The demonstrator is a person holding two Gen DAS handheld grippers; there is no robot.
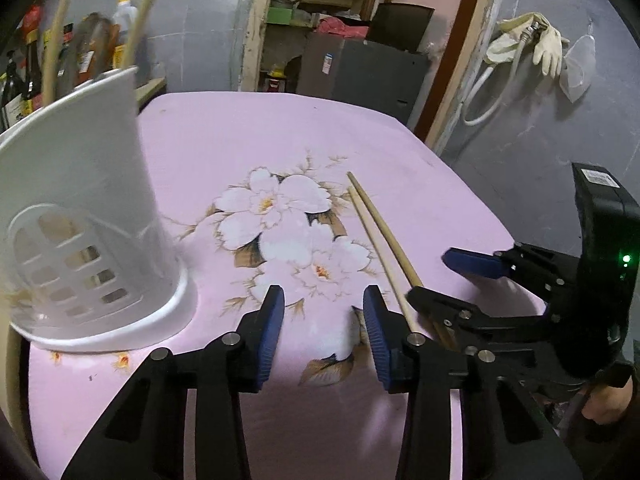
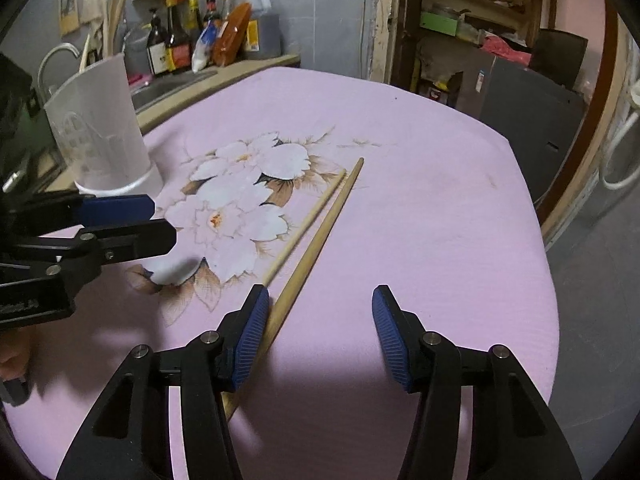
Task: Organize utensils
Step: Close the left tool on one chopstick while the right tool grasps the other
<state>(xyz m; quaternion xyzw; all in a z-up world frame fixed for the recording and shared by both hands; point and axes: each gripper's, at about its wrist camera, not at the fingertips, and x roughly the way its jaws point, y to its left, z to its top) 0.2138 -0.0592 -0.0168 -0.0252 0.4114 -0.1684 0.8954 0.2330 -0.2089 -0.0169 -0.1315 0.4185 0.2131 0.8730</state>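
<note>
Two slender, round wooden chopsticks (image 2: 316,228) lie side by side on my table's pink flowered cloth (image 2: 432,208). My right gripper (image 2: 318,334) is spread wide, its ribbed blue left pad beside the thicker stick. My left gripper (image 1: 324,330) gapes empty. The white slotted plastic holder (image 1: 86,216) stands left, holding two more sticks.

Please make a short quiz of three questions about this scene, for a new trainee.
1. True or false: the two chopsticks lie flat on the pink tablecloth.
2. The white holder already contains: A) chopsticks B) spoons C) nothing.
3. Fill in: the right tongs and the left tongs are both ____.

Key: 1 true; 2 A; 3 open.
</note>
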